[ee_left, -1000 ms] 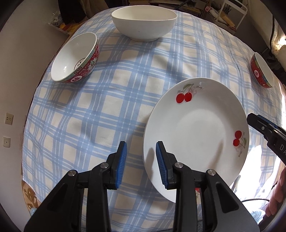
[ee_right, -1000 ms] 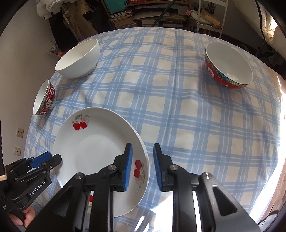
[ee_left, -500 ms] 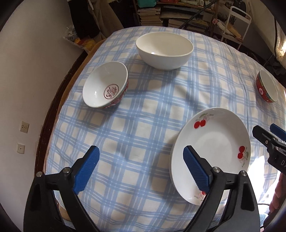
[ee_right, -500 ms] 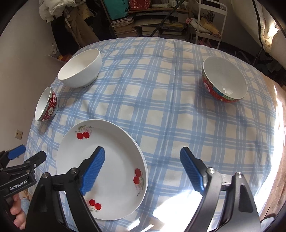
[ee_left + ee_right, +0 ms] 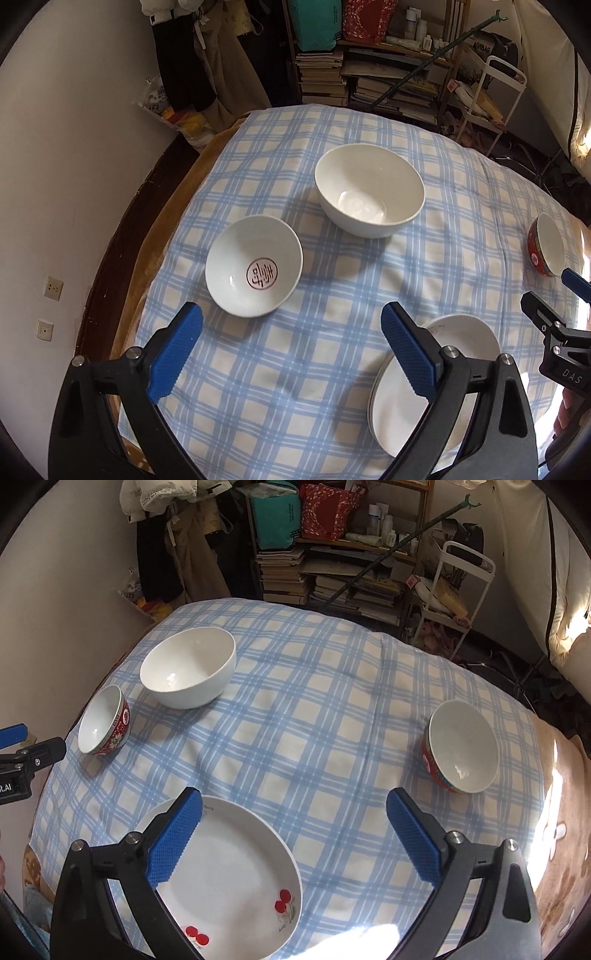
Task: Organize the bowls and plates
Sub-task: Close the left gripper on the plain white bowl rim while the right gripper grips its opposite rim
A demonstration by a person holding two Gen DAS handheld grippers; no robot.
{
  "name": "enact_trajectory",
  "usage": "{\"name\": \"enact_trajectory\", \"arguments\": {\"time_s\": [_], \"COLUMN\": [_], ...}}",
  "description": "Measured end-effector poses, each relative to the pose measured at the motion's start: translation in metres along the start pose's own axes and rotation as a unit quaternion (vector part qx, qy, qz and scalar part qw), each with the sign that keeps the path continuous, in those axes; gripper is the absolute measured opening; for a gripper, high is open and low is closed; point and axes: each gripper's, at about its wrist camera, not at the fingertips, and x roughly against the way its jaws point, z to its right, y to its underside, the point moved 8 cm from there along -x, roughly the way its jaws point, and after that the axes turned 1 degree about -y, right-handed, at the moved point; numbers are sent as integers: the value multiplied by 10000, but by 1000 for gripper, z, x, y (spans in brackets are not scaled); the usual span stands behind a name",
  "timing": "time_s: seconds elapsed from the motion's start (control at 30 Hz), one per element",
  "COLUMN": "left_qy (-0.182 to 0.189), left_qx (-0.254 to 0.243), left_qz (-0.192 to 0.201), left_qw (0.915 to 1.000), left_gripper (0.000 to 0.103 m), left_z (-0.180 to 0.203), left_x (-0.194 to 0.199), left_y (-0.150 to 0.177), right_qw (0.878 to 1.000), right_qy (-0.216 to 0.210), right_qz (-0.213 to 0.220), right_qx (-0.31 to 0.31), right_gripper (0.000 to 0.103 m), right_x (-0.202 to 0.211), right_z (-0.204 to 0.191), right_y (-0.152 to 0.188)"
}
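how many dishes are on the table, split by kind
plain white bowl: 1
red patterned bowls: 2
cherry plates: at least 1; the left wrist view shows stacked rims at the edge, so likely more than one
total: at least 4 dishes

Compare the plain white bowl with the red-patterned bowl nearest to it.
The plain white bowl is clearly the bigger of the two; the red-patterned bowl is smaller. The white bowl's outside is bare white, while the patterned bowl's outside is red with flowers. The patterned bowl has a red round emblem inside at the bottom; the white bowl has none. Both stand upright and empty on the checked cloth, white inside.
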Motion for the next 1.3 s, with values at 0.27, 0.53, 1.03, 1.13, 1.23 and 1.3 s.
{"name": "enact_trajectory", "arguments": {"time_s": [0.27, 0.53, 1.03, 1.13, 1.23, 1.3], "left_qy": [149, 445, 778, 811, 898, 1110], "left_qx": [180, 340, 383, 499, 757, 881], "left_qz": [110, 14, -360, -459, -520, -559], "left_qw": [9997, 9984, 9956, 9944, 9917, 9883], "left_gripper": [96, 96, 95, 75, 49, 38], "left_z": [-13, -16, 4, 4, 2, 4], "left_x": [-21, -64, -139, -149, -158, -160], "left_y": [-52, -87, -93, -91, -89, -88], "right_qw": [9995, 9986, 9959, 9945, 9930, 9916], "right_qy": [-243, -535, -696, -778, -862, -911], "right_qz": [127, -24, -553, -690, -810, -911], "right_qx": [-148, -11, 157, 100, -15, -105], "right_gripper": [103, 103, 80, 68, 53, 41], "right_x": [-15, -44, -125, -138, -149, -155], "right_z": [-11, -31, -59, -62, -63, -62], "right_y": [-48, -88, -111, -107, -104, -102]}}
